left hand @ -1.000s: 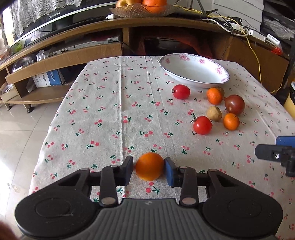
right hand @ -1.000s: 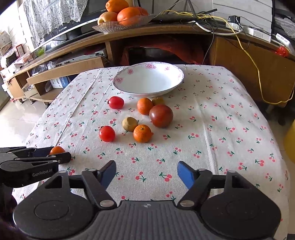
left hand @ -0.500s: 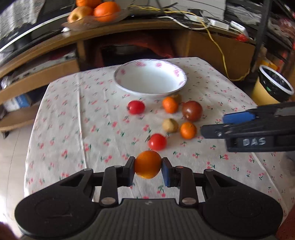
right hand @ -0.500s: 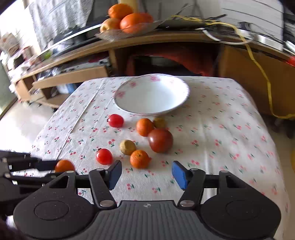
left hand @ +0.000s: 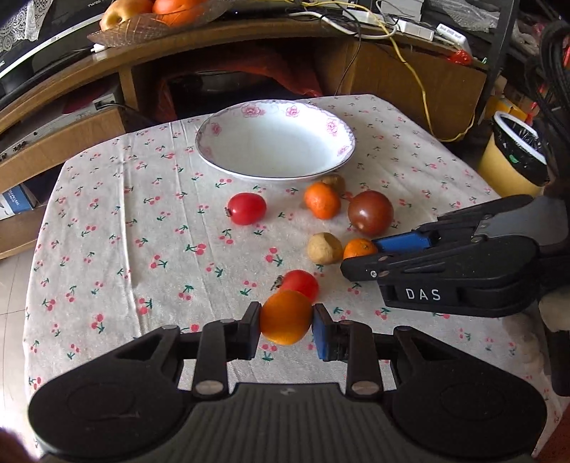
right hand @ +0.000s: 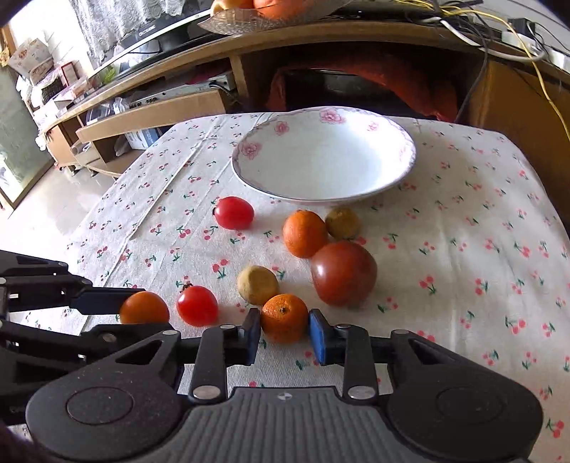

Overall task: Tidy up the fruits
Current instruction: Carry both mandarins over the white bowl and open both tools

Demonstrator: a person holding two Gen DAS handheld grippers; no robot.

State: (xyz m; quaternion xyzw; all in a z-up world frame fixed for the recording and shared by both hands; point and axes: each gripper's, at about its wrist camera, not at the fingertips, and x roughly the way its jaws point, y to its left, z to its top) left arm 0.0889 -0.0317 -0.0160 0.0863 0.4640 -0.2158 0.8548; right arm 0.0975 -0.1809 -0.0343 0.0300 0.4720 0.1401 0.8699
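A table covered by a white cloth (left hand: 107, 220) printed with small cherries fills the middle of both views. Behind it, along the top of each frame, runs a wooden shelf unit (right hand: 356, 39) with a dish of fruit (left hand: 153, 21) at the upper left of the left wrist view. A yellow bin (left hand: 513, 153) lined with a black bag stands at the right edge of that view.

A white bowl (left hand: 276, 142) with pink flowers on its rim sits at the upper centre of the cloth, with nothing in it. Below it lie the loose fruits: a dark red tomato (right hand: 343, 272) right of centre, a mandarin (right hand: 304, 233) touching its upper left, a small yellowish fruit (right hand: 342, 222) just beside the bowl's rim, a red tomato (right hand: 233, 212) to the left, a brownish fruit (right hand: 257, 285) near the middle and another red tomato (right hand: 197, 305) lower left.

The left gripper (left hand: 286, 326), at the bottom centre of its own view, is clamped on an orange (left hand: 286, 317). The right gripper (right hand: 284, 331) has just been closing, and its pads now press on a small mandarin (right hand: 284, 317) resting on the cloth at the lower centre of its view.
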